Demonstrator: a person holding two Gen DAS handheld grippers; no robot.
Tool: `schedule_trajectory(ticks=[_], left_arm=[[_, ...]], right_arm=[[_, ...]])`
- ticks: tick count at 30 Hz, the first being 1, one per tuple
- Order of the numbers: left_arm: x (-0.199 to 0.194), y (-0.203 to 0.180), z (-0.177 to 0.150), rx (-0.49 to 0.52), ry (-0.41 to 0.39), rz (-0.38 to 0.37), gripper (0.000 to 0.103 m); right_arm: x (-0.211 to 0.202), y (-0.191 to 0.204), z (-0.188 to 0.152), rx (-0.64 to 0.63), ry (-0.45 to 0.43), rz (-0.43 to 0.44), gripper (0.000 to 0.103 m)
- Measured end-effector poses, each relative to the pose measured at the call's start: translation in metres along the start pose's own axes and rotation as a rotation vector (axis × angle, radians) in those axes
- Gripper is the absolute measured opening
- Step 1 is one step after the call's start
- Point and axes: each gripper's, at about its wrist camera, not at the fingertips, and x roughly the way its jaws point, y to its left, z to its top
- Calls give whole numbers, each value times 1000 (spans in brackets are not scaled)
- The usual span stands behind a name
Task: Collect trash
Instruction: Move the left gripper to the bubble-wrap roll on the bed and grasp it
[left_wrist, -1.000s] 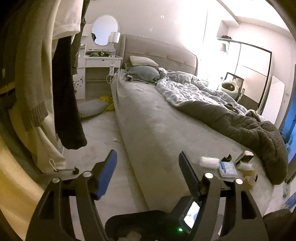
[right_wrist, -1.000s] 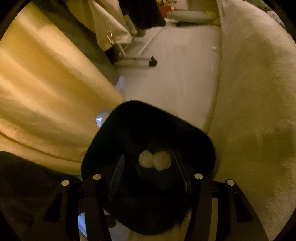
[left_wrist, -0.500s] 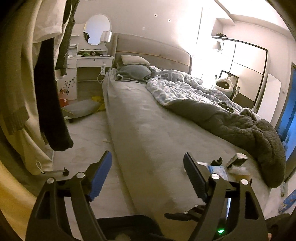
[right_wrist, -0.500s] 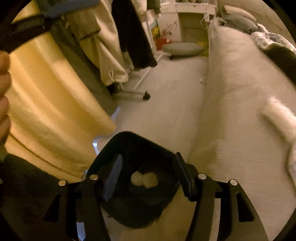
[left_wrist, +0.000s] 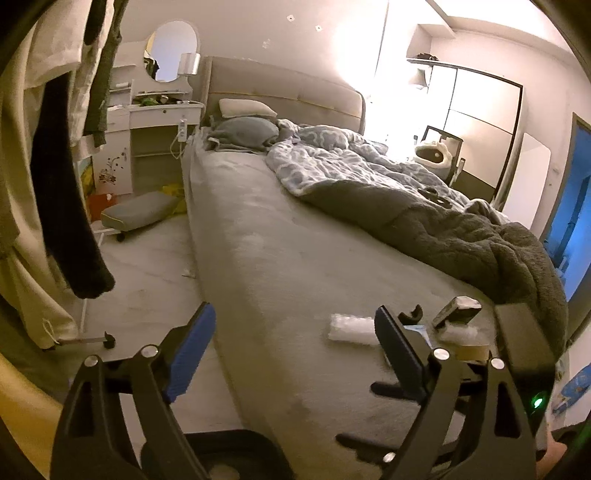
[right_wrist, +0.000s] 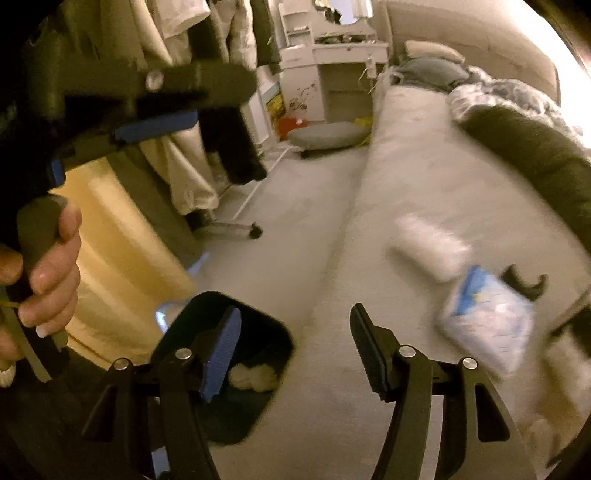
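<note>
Closest in the right wrist view, the right hand-held gripper (right_wrist: 295, 350) has its jaws parted about halfway with nothing between them; they have just been opening. Beneath its left finger sits the black trash bin (right_wrist: 258, 332) on the floor against the bed's edge, two pale crumpled wads (right_wrist: 253, 376) already lying in its bottom. Up and to the right of this gripper, on the grey bed (right_wrist: 388, 184), lies the remaining trash: a blue-and-white plastic packet (right_wrist: 487, 321) nearest, then a white crumpled wrapper (right_wrist: 428, 243) just beyond it, its long axis running diagonally away toward the right; both are blurred. The right gripper looks the nearer of the two to the packet, so the next grasp probably falls to it, with a reach forward and rightward. The left hand-held gripper (left_wrist: 295, 354) is spread wide and empty, its jaws likewise having just been opening; it points along the bed's near edge, the wrapper (left_wrist: 351, 328) lying just left of its right finger. Farther off, a rumpled dark blanket (left_wrist: 461, 236) covers the bed's far side.
</note>
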Motion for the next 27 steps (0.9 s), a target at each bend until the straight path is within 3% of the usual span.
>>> schedule_trajectory(ticks=[3, 7, 15, 27], left_arm=[[9, -6, 0, 7, 17, -12, 93], [22, -14, -2, 2, 40, -30, 95], [48, -30, -7, 34, 85, -37, 96], [101, -46, -17, 94, 190, -70, 96]], right_arm=[[-16, -14, 3, -5, -46, -64, 69], [-33, -36, 5, 12, -94, -134, 70], [-58, -76, 5, 86, -148, -225, 77], [-77, -134, -4, 241, -166, -342, 87]])
